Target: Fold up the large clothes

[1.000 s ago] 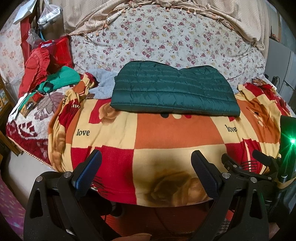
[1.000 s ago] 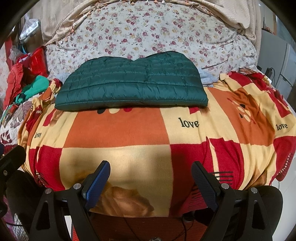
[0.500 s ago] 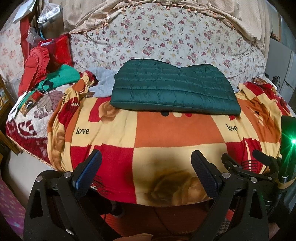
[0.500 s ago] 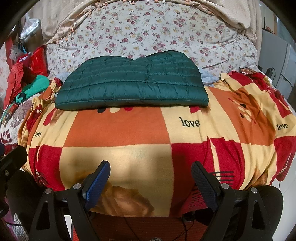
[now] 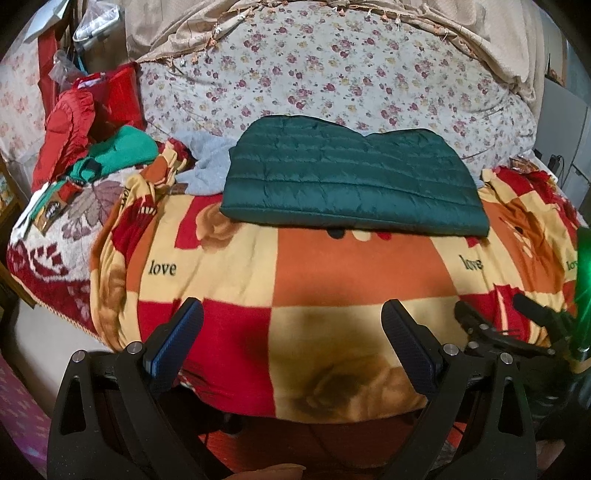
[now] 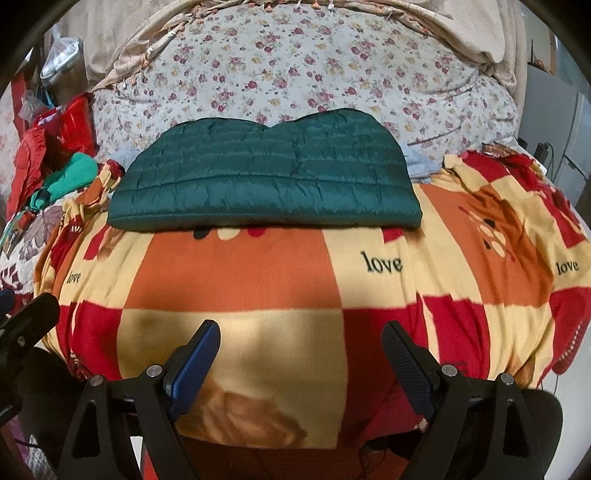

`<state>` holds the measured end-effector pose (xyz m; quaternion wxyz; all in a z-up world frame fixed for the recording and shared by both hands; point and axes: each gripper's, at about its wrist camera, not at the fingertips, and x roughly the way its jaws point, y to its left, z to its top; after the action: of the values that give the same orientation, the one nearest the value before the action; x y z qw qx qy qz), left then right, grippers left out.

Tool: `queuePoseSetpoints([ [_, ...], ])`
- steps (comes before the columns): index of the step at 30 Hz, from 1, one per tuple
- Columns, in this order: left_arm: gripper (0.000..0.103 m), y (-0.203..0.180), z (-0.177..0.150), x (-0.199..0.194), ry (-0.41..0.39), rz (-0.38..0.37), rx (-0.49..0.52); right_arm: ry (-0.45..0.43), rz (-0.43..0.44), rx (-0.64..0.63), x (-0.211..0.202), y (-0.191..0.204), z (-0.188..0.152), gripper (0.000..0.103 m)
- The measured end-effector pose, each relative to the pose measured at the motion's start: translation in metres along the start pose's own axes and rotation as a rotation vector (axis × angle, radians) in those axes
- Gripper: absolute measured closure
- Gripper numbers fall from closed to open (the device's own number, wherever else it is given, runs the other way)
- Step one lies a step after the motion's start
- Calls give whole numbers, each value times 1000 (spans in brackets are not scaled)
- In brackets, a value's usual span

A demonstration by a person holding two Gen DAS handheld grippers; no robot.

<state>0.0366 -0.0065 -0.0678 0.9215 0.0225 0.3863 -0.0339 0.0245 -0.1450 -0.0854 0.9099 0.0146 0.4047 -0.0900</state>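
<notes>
A dark green quilted jacket (image 5: 351,177) lies folded into a flat, wide rectangle on the far side of the red, orange and yellow "love" blanket (image 5: 332,266). It also shows in the right wrist view (image 6: 266,181). My left gripper (image 5: 291,332) is open and empty, held back over the blanket's near edge. My right gripper (image 6: 301,354) is open and empty, also over the near edge, well short of the jacket. The right gripper also shows at the right edge of the left wrist view (image 5: 517,325).
A floral quilt (image 5: 332,74) rises behind the jacket. A pile of red and green clothes (image 5: 92,140) sits at the far left, with a grey garment (image 5: 207,162) beside the jacket. A beige throw (image 6: 461,29) drapes the top. The blanket hangs over the bed's front edge.
Both grippers have eased slightly back and up from the bed. The jacket has not moved.
</notes>
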Motion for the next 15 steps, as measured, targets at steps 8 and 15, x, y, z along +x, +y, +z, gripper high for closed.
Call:
queuePoseSetpoints([
  [8, 6, 8, 13, 27, 24, -7, -1, 17, 6, -15, 25, 2, 20, 16],
  [15, 6, 6, 20, 45, 54, -43, 12, 36, -2, -34, 40, 5, 19, 16],
])
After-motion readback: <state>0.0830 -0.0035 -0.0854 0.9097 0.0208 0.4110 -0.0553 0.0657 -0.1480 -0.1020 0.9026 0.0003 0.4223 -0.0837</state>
